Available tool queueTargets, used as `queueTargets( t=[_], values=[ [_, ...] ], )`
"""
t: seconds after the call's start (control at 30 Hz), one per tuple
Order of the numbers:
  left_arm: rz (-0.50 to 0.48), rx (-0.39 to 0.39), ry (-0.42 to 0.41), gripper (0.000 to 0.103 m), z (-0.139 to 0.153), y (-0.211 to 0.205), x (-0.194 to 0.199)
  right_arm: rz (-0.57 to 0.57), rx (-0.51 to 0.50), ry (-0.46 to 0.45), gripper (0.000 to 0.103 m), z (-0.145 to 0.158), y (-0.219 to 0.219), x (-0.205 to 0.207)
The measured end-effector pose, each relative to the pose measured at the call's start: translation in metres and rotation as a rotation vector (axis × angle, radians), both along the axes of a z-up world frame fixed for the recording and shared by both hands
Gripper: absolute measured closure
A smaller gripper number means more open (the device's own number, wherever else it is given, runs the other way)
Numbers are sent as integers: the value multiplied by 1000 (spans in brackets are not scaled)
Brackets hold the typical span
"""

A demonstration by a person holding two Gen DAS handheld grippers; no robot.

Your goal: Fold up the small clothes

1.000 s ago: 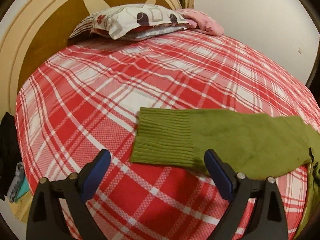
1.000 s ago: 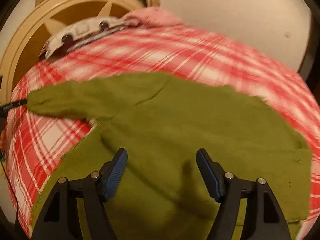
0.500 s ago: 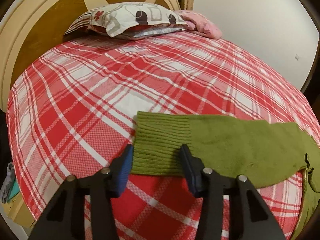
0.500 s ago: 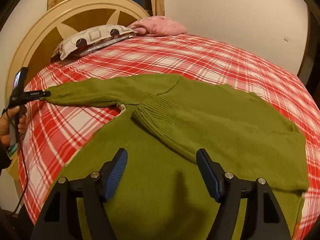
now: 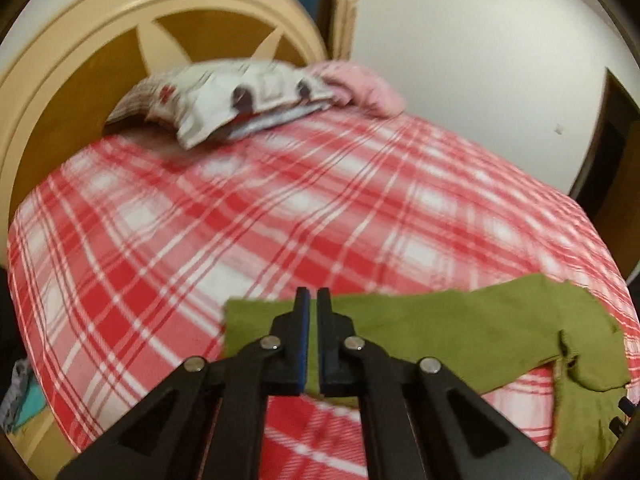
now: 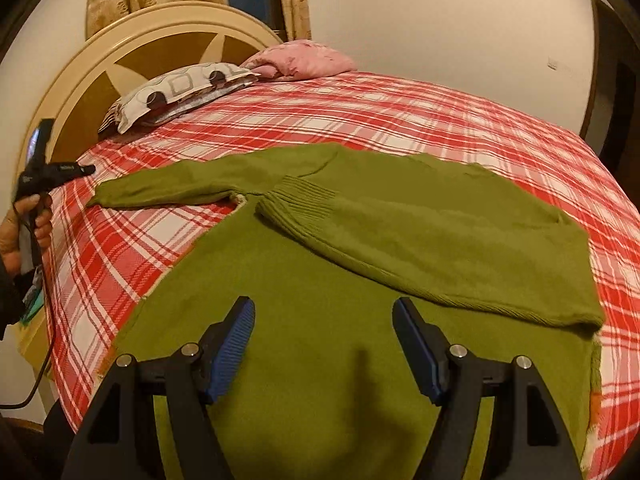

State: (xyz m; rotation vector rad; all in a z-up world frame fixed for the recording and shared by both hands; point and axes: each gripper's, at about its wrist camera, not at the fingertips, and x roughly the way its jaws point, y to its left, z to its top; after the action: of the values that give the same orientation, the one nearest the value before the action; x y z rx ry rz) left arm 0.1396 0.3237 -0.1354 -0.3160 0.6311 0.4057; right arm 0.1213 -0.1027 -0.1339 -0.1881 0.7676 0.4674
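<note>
Left gripper (image 5: 312, 300): we find its jaws closed tight on the cuff of the green sweater (image 6: 360, 280), the sleeve (image 5: 460, 332) trailing off to its right. Right gripper (image 6: 324, 336): jaws wide apart, holding nothing, sweater body directly beneath on the plaid bed (image 6: 400, 120).

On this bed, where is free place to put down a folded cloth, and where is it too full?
Free: the wide plaid bedspread between the green sweater and the pillows, and the strip to the sweater's right. Smaller: the patch under the outstretched sleeve. Crowded: the near middle, covered by the sweater, and the headboard end with the pillows.
</note>
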Motion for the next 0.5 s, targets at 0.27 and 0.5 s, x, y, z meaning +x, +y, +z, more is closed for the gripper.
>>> queueTargets(
  t=[0.27, 0.5],
  values=[
    [-2, 45, 5, 60, 23, -16, 3, -80, 59, -6, 31, 7, -30, -6],
    [139, 9, 39, 10, -14, 28, -25, -89, 98, -14, 31, 5, -37, -15]
  ],
)
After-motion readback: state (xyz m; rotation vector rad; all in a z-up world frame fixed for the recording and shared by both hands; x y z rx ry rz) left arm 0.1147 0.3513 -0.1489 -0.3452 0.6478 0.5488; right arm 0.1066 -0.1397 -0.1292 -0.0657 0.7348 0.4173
